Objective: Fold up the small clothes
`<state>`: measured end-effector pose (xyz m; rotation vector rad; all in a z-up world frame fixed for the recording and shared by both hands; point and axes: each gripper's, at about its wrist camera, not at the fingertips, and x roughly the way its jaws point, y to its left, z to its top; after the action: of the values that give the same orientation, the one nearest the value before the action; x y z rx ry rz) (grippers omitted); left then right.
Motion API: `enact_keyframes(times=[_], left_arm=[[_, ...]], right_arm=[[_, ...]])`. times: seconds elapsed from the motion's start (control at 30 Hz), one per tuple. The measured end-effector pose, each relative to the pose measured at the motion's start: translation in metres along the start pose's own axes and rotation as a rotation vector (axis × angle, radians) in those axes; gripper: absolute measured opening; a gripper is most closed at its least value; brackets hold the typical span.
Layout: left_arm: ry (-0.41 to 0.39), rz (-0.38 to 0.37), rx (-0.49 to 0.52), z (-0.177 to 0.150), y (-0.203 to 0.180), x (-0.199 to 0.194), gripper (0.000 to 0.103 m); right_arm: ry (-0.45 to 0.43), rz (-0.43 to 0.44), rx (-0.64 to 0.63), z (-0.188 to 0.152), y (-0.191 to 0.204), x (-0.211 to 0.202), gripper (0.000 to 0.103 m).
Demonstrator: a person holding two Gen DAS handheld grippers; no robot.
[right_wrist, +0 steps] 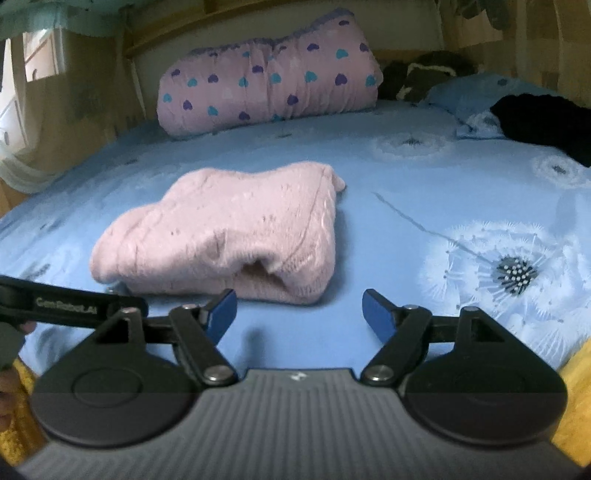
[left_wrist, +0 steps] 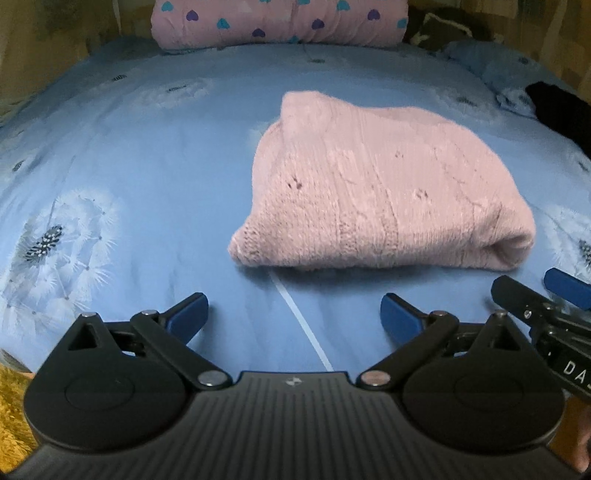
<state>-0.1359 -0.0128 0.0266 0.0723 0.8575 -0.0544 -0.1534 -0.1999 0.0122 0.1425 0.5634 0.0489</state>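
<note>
Bed point(left_wrist: 147, 177) with a blue dandelion sheet — pink sweater point(left_wrist: 388, 192) lies folded mid-bed, just ahead of both tongs. Left tongs point(left_wrist: 293, 314) and right tongs point(right_wrist: 299, 308) stand apart, empty. Fold looks done; withdraw low and straight, clear of the near edge — don't snag the knit.

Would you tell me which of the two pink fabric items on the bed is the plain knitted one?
The folded pink sweater mid-bed, nearest the grippers; the rolled quilt at the headboard has heart prints.
</note>
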Motion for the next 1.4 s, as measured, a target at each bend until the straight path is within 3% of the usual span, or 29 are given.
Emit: enact_keyframes(times=[1.4], left_arm=[[-0.011, 0.022, 0.007, -0.003, -0.002, 0.012, 0.103]], right_arm=[[0.011, 0.002, -0.001, -0.009, 0.004, 0.011, 0.078]])
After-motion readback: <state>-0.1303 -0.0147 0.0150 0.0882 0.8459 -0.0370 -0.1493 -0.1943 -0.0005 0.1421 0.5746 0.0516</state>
